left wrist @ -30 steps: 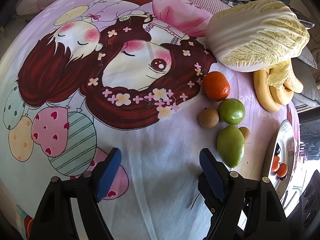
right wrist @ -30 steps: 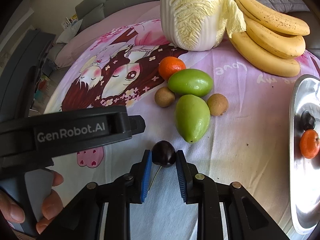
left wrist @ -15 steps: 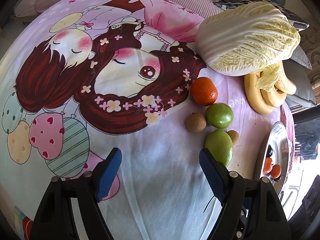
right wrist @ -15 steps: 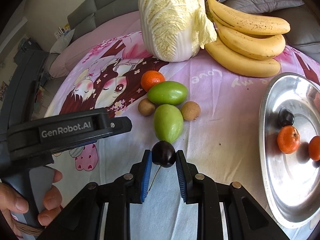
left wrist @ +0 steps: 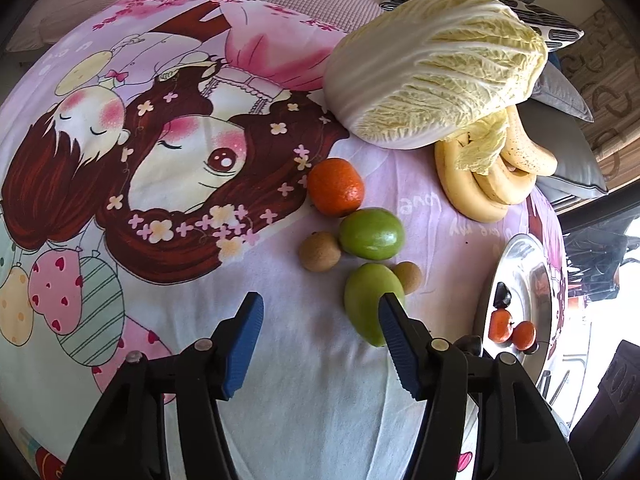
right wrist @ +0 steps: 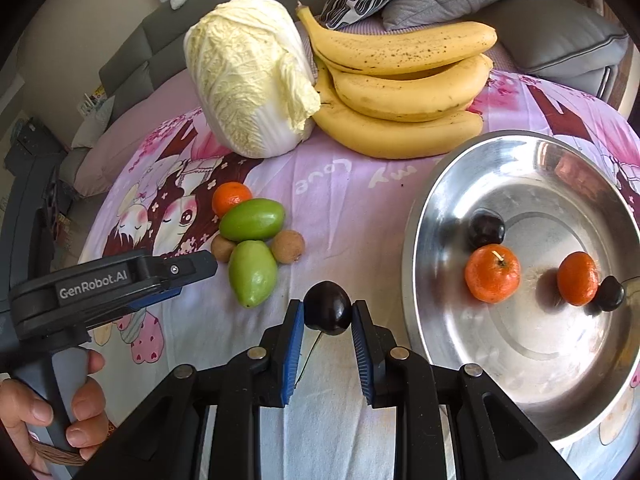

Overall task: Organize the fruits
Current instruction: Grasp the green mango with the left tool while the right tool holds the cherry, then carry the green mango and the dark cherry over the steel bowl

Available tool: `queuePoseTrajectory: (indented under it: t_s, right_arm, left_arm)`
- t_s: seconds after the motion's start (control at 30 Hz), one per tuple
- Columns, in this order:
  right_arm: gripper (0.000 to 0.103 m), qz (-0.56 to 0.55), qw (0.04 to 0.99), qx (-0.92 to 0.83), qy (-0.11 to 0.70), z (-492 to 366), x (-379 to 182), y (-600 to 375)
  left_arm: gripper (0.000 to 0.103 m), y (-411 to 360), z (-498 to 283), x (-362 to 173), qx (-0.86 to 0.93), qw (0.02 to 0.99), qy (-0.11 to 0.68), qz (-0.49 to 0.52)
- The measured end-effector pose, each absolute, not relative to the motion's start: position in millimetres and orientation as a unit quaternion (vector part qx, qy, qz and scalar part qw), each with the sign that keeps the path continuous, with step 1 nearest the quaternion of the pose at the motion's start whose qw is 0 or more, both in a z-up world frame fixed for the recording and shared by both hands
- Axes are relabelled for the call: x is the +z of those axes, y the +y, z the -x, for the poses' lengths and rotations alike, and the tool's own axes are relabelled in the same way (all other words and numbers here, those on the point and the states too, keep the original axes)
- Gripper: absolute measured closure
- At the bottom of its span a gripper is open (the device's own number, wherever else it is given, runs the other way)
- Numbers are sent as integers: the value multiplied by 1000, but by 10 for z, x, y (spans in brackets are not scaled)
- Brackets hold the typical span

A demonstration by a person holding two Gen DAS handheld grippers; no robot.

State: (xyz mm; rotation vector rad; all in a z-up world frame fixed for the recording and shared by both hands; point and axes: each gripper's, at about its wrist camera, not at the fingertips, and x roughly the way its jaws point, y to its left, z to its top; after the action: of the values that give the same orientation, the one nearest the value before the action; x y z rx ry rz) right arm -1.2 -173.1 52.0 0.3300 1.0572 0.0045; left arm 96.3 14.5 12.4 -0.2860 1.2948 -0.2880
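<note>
- Blue-padded, my right claw is clamped on a small dark purple plum; both pads press its sides and it sits at the very tips, lifted clear of the cloth.
- Just right of that held plum is the rim of the round steel basin, which holds two orange tangerines and two more dark plums.
- My left claw has just been closing, yet its jaws stand apart with nothing between them, only bare cloth.
- Its right finger overlaps the lower end of a pointed green mango in the left wrist view; I cannot tell whether they touch.
- In the right wrist view the person's left hand grips that claw's handle at the lower left.
- Beyond the mango lie a rounder green fruit, two small brown fruits on either side, and a loose orange tangerine farthest back, all bunched close together.
- Farther off, a pale napa cabbage leans against a bunch of yellow bananas.
- Everything rests on a pink cartoon-printed cloth.
</note>
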Motion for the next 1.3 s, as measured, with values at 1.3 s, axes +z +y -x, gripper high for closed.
queuePoseTrajectory:
  t_s: [1.3]
  right_arm:
    - [77, -164, 847, -8, 505, 46, 512, -1855]
  left_arm:
    - [61, -539, -1129, -208, -169, 751, 626, 126]
